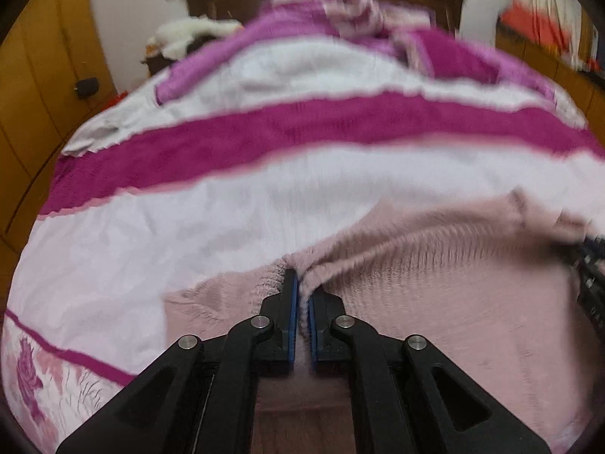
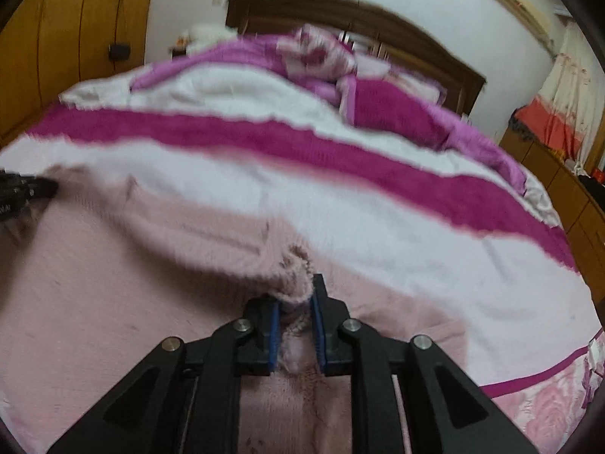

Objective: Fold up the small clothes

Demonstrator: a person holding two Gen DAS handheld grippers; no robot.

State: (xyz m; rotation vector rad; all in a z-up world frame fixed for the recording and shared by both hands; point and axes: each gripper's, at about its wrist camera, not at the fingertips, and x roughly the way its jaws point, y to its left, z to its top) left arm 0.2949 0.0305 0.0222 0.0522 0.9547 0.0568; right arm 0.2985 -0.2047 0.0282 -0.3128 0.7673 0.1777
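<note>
A fuzzy pale pink knit garment (image 1: 435, 295) lies on the bed, its far edge lifted in a ridge. My left gripper (image 1: 300, 287) is shut on a ribbed corner of that edge. In the right wrist view the same pink garment (image 2: 94, 283) spreads to the left, and my right gripper (image 2: 297, 295) is shut on another bunched corner of it. The right gripper shows at the right edge of the left wrist view (image 1: 591, 276). The left gripper shows at the left edge of the right wrist view (image 2: 22, 193). Both frames are motion-blurred.
The bed cover (image 1: 227, 196) is white with magenta stripes (image 1: 302, 125) and a floral border (image 2: 548, 405). Bunched bedding (image 2: 329, 60) lies by the dark wooden headboard (image 2: 416, 26). Wooden wardrobes (image 1: 34, 87) stand at the left, a low wooden cabinet (image 2: 574, 189) at the right.
</note>
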